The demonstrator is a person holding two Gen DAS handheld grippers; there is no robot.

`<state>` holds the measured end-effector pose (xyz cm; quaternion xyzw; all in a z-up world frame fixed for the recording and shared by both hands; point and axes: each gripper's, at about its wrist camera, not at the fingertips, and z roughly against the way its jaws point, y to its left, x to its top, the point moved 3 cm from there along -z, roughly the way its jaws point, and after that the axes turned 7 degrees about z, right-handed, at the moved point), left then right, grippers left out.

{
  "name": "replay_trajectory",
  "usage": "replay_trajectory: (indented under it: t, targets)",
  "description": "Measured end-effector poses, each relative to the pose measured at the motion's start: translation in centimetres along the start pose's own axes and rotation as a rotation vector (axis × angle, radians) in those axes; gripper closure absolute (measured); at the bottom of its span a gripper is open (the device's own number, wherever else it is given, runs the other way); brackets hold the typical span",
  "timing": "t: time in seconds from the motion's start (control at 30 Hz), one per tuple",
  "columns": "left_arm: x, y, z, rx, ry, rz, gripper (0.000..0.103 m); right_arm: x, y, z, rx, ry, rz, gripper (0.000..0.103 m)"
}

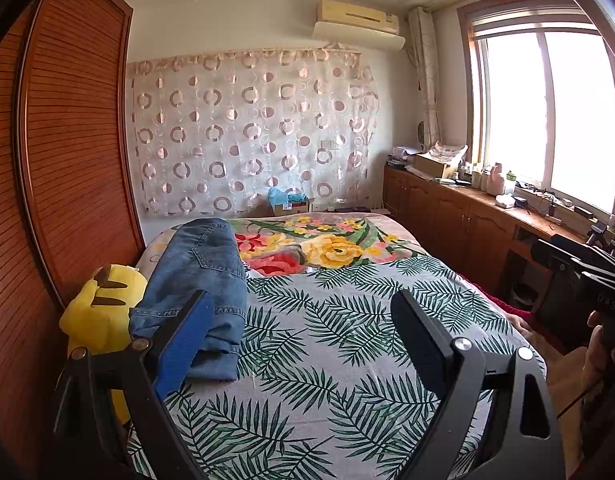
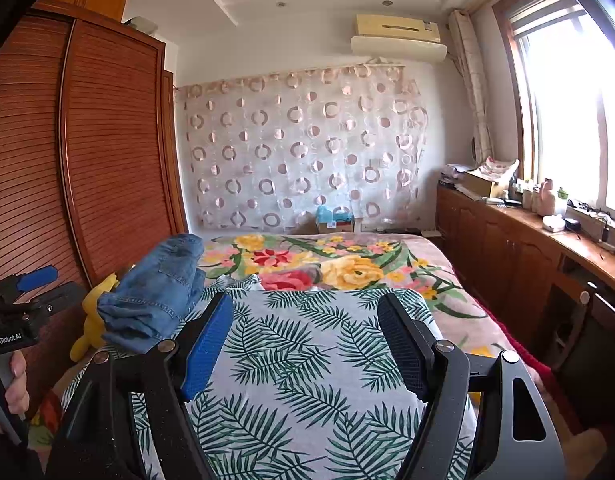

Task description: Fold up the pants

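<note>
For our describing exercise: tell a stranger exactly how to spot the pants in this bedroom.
Start at the bed with its palm-leaf sheet, then look to its side nearest the wooden wardrobe. There lie the pants, a folded stack of blue denim. A yellow plush toy sits beside them, but only the pants are blue with stitched seams.

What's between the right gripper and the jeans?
Only bare palm-leaf bedsheet. In the right wrist view the open right gripper holds nothing, and the jeans lie ahead to its left, just past the blue finger.
</note>
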<state>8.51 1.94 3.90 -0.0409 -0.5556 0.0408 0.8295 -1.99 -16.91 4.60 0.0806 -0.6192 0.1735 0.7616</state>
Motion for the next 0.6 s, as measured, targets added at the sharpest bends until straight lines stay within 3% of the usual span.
replay_trajectory:
  t: [0.6]
  targets:
    - [0.23, -0.2, 0.34, 0.002, -0.006, 0.004, 0.012, 0.08, 0.15, -0.2, -0.001, 0.0, -0.002, 0.027]
